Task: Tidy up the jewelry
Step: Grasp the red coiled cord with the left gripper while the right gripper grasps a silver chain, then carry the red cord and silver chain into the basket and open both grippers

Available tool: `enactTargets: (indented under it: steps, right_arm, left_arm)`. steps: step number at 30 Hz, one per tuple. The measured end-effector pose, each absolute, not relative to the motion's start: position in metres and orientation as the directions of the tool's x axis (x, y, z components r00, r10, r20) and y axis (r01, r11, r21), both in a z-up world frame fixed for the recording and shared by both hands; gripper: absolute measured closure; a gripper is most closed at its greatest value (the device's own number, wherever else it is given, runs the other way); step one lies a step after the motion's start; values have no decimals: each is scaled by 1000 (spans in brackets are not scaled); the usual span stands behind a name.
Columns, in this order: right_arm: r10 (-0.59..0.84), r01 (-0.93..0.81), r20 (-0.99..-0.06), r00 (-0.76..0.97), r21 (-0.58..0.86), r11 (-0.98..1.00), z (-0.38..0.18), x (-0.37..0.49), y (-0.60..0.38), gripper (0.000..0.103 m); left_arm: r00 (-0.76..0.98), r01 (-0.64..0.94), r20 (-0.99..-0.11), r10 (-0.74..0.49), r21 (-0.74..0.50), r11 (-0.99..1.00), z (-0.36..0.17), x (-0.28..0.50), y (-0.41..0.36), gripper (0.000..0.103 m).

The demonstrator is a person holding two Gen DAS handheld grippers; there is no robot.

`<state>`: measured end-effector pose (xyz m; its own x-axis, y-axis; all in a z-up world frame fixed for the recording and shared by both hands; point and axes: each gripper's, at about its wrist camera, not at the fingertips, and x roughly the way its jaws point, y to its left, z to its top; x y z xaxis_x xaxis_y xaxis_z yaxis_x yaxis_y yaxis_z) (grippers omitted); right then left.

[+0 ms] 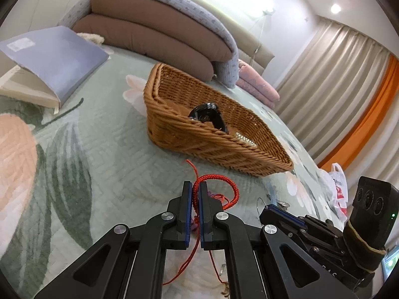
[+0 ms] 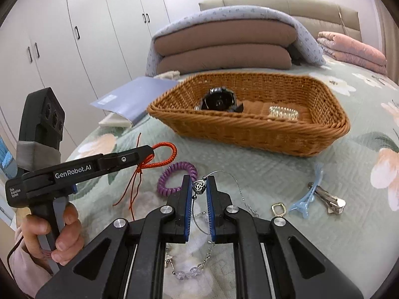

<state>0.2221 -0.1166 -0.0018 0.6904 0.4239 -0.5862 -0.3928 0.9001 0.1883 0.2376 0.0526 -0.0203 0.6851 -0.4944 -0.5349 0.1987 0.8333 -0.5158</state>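
Pretty clearly a home bedroom: floral quilted bed (image 2: 286,174), folded duvets (image 2: 224,47) by the headboard (image 2: 286,6), white wardrobes (image 2: 94,25), long curtains (image 1: 331,74).

I see the bed (image 2: 286,174), covered in a pale green quilted spread printed with peach and white flowers. The wicker basket (image 2: 249,129) sits on it, and I take that as my landmark. Behind the basket lie folded brown and blue bedding (image 2: 224,42) and a folded pink blanket (image 2: 354,49). Left of the basket rests an open blue-covered book (image 2: 134,97). In front of the basket lie a purple coil hair tie (image 2: 169,177), a light blue hair claw (image 2: 306,199), silver hair clips (image 2: 329,199) touching it, and a small square ring (image 2: 278,209).
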Motion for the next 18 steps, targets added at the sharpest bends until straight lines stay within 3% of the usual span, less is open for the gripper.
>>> enactTargets:
  steps: [9,18]
  right_arm:
    - [430,-397,-508,746,180,900,16,209,-125,89]
    - [444,-407,-418,793,178,896,76,213,-146,89]
  left_arm:
    - [729,257,-441,-524,-534,806,3,225,58,99]
    - [770,285,-375,-516,-521,805,44,232,56,99]
